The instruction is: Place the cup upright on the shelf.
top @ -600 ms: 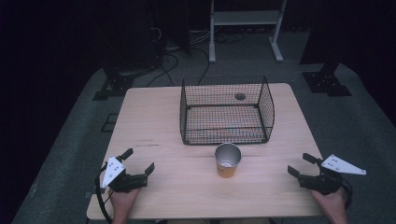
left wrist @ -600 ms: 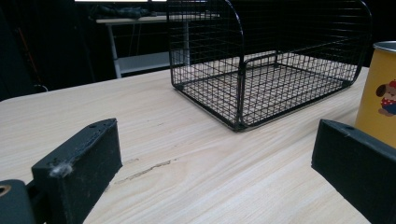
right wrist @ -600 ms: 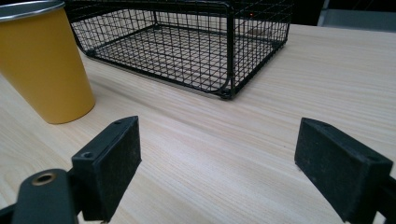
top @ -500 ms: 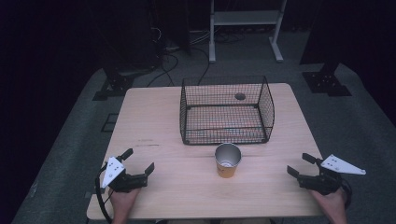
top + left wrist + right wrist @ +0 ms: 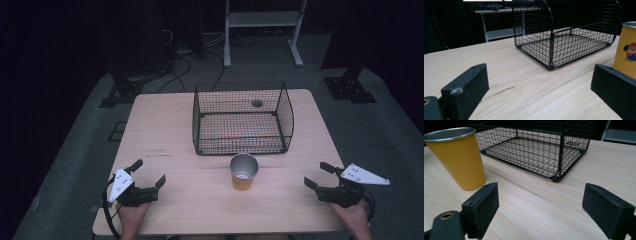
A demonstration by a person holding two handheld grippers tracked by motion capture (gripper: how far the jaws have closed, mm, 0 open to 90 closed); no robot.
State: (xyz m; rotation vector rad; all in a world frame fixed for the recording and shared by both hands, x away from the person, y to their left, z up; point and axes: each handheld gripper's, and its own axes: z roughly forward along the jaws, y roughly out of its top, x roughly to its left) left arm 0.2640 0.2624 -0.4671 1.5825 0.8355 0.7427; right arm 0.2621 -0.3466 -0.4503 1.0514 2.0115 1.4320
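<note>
A yellow cup [image 5: 244, 172] with a metal rim stands upright on the wooden table [image 5: 165, 125], just in front of a black wire basket [image 5: 242, 119]. The left gripper [image 5: 148, 173] rests near the table's front left corner, the right gripper [image 5: 320, 175] near its front right edge; both have their jaws spread, well apart from the cup.

The high view looks forward and down over the whole surface [image 5: 165, 125] from afar. Each gripper view sits low, just above the wood, facing inward; both share the wire basket [image 5: 564, 37] and yellow cup [image 5: 459, 157].
</note>
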